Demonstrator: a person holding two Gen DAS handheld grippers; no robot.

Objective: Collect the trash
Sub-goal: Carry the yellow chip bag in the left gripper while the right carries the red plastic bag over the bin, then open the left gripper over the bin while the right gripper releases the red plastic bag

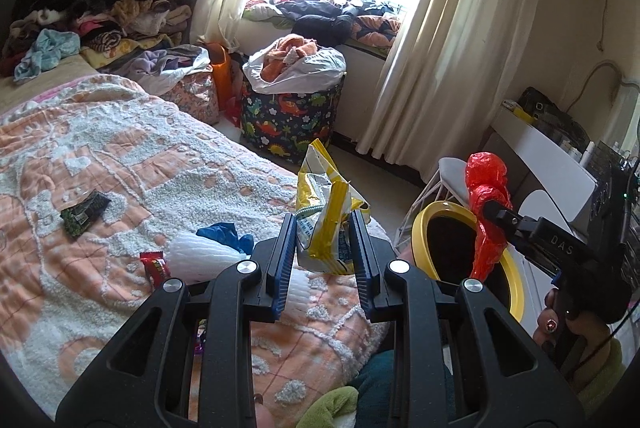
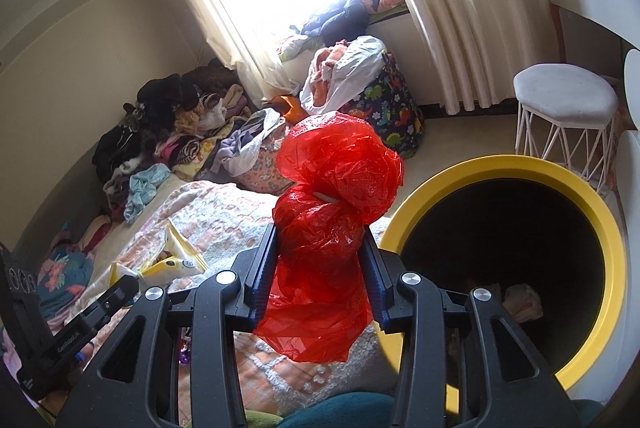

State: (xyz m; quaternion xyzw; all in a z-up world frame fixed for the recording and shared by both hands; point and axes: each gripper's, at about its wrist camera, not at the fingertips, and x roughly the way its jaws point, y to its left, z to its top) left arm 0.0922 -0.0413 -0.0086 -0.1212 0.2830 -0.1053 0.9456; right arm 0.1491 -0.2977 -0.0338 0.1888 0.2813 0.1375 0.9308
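left gripper [image 1: 324, 244] clamps a yellow snack bag [image 1: 326, 216]; right gripper [image 2: 320, 268] grips a red plastic bag [image 2: 332, 204] beside the yellow-rimmed bin [image 2: 516, 166], holding perhaps a wrapper; red packet [image 1: 154, 265] on bedspread [image 1: 120, 156]

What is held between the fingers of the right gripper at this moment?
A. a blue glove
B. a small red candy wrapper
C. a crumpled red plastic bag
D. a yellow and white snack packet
C: the right gripper is closed on the crumpled red plastic bag, beside the yellow-rimmed bin.
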